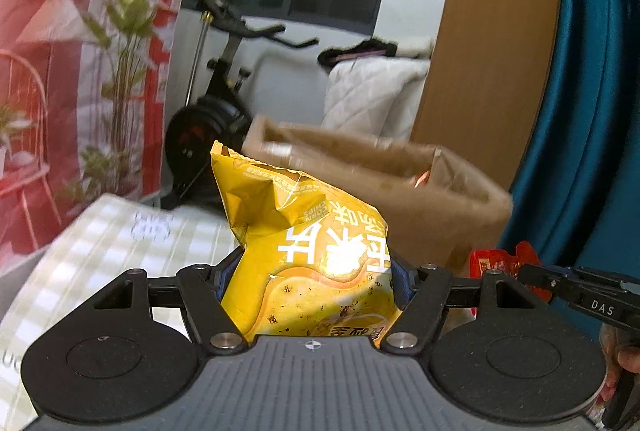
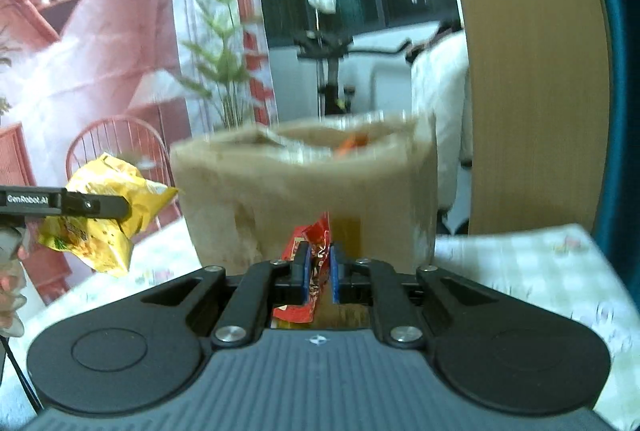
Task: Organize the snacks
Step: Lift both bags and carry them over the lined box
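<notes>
Closed tight on the red snack packet (image 2: 310, 271), the right gripper (image 2: 319, 271) sits just below the brown paper bag (image 2: 304, 187) at centre frame, nearer it than the left gripper (image 1: 308, 279), whose fingers clamp the yellow chip bag (image 1: 304, 251).

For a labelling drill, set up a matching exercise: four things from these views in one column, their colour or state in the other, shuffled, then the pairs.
Things
1. left tool
2. right tool
3. paper bag
4. tablecloth

States
A. brown, open at the top, standing on the table
B. pale checked pattern
C. shut on the yellow chip bag
D. shut on the red snack packet

Pairs: 1-C, 2-D, 3-A, 4-B
</notes>
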A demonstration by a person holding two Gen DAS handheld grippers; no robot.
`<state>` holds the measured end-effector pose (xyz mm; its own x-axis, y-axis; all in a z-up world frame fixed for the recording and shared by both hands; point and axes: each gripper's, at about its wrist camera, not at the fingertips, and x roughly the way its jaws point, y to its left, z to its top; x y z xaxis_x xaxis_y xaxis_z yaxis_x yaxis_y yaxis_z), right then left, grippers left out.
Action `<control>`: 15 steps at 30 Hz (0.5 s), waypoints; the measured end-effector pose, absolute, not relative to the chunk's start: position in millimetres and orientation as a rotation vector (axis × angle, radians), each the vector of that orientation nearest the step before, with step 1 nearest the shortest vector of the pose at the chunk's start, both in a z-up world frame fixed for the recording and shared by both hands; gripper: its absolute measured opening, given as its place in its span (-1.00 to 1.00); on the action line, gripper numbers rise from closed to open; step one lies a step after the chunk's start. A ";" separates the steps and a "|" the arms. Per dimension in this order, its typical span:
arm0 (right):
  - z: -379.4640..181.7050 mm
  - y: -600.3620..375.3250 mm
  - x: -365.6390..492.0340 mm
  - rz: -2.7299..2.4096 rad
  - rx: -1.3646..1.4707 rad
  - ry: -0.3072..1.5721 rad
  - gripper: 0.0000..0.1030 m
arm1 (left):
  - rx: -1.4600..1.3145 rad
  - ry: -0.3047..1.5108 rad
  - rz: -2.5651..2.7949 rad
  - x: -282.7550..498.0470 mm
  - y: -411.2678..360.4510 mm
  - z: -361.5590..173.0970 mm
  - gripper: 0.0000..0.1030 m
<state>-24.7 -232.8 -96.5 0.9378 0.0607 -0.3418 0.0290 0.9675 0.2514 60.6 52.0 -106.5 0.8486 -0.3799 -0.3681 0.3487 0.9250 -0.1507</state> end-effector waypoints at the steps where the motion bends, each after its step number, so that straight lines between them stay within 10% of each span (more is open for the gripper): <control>1: -89.8 -234.7 -24.0 0.017 0.250 0.339 -0.80 | -0.074 0.392 -0.389 61.9 50.1 -102.5 0.40; 15: -33.3 -268.1 59.8 -0.065 0.143 0.294 -0.80 | 0.056 0.281 -0.427 152.0 7.4 -44.4 0.41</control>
